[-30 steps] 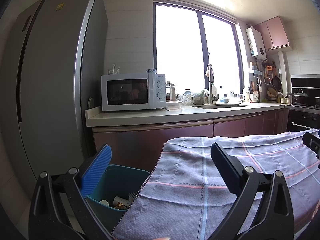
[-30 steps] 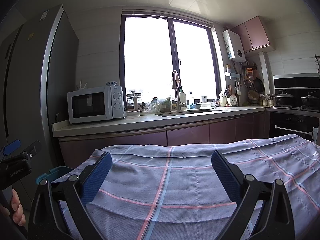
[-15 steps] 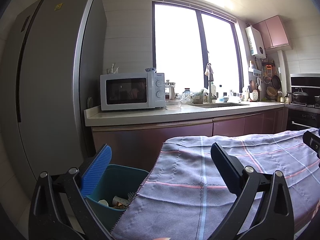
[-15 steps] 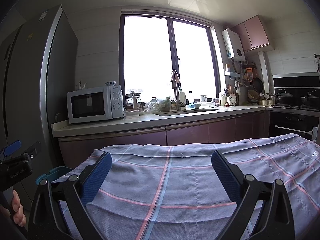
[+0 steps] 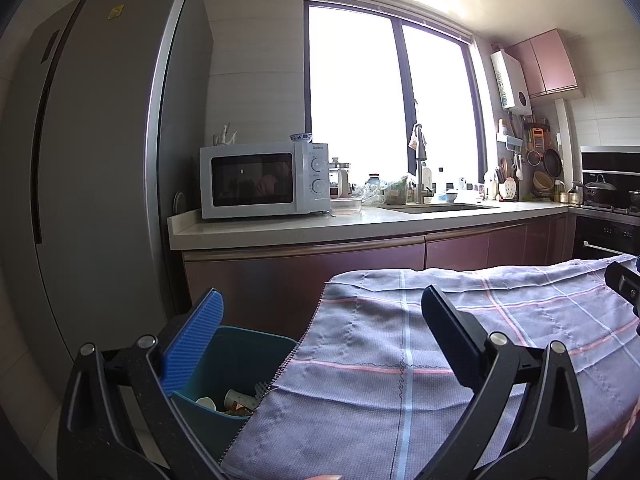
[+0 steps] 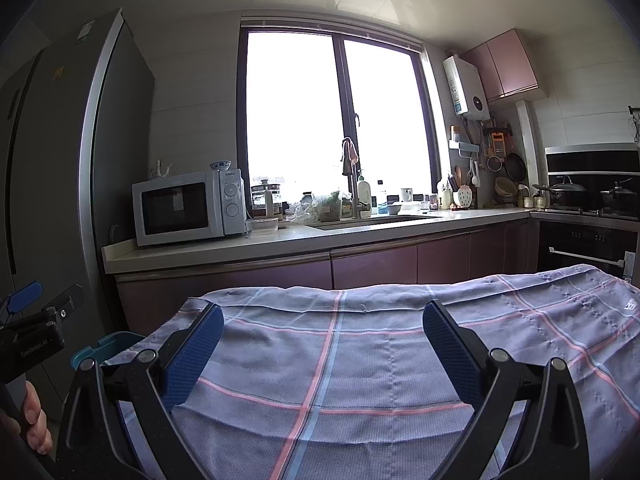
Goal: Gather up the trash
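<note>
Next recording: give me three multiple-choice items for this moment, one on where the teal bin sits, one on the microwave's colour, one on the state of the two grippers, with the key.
1. Where is the teal bin?
A. on the counter
B. on the floor beside the cloth-covered table's left edge
C. in the sink

2. What colour is the microwave?
A. white
B. black
C. red

3. How are the left gripper and right gripper?
A. both shut on trash
B. one open, one shut
C. both open and empty

Key: B, the bin stands low by the cloth's edge with trash inside; A, its casing is white; C, both pairs of fingers are spread wide with nothing between them.
</note>
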The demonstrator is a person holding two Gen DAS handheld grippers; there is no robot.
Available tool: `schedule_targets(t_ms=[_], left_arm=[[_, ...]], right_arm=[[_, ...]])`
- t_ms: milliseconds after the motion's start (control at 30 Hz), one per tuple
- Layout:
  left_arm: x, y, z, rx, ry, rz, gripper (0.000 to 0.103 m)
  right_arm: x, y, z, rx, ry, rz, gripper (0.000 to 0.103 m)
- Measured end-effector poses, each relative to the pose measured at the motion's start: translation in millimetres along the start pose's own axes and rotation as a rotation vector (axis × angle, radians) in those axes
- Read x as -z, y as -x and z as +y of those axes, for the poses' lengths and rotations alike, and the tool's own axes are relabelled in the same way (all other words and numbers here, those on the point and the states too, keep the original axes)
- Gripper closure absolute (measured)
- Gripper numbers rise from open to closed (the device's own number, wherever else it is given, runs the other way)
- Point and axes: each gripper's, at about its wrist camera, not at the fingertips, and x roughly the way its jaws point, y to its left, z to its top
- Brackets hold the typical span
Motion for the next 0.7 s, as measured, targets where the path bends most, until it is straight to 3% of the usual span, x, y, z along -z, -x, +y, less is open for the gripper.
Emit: schedule_targets(t_ms=[700], left_arm=[[2.0, -8.0, -8.3, 0.035, -0.001, 0.039, 0.006]], right_arm=[[1.2, -4.1, -8.6, 0.005, -0.012, 0.013, 0.007]])
